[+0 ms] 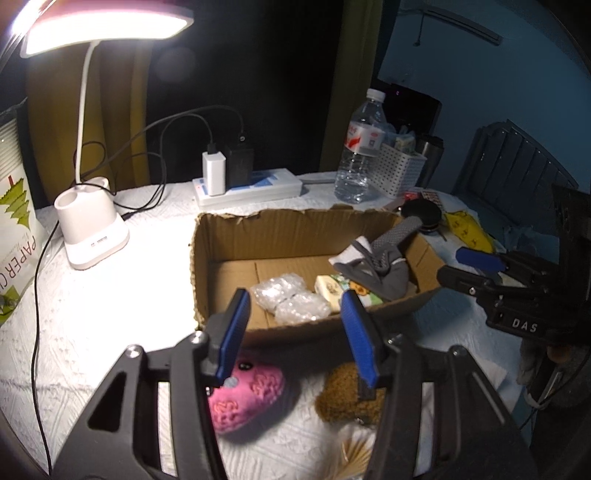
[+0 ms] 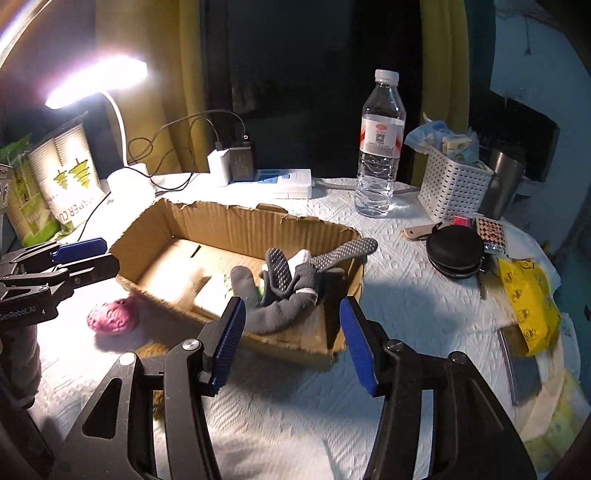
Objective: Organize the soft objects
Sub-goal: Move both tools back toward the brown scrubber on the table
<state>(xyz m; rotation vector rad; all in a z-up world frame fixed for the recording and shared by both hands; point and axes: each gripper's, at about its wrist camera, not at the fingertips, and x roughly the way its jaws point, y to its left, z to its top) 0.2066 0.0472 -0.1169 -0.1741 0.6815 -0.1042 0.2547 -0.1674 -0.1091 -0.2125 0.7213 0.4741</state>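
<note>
Both claws, the left gripper [image 1: 295,334] and right gripper [image 2: 291,341], hang empty with jaws apart above the cardboard box [image 1: 229,240]. Grey socks [image 2: 284,291] lie inside at its three o'clock end; a pink plush toy [image 1: 245,398] rests outside at six o'clock.

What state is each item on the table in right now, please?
Lamp: on.
Box: open, part filled.
Socks: in the box, one end draped over its rim.
Pink toy: on the table, outside the box.
Brown toy: on the table, outside the box.
Bottle: upright, capped.
Chargers: plugged in.
Left gripper: open, empty.
Right gripper: open, empty.
</note>
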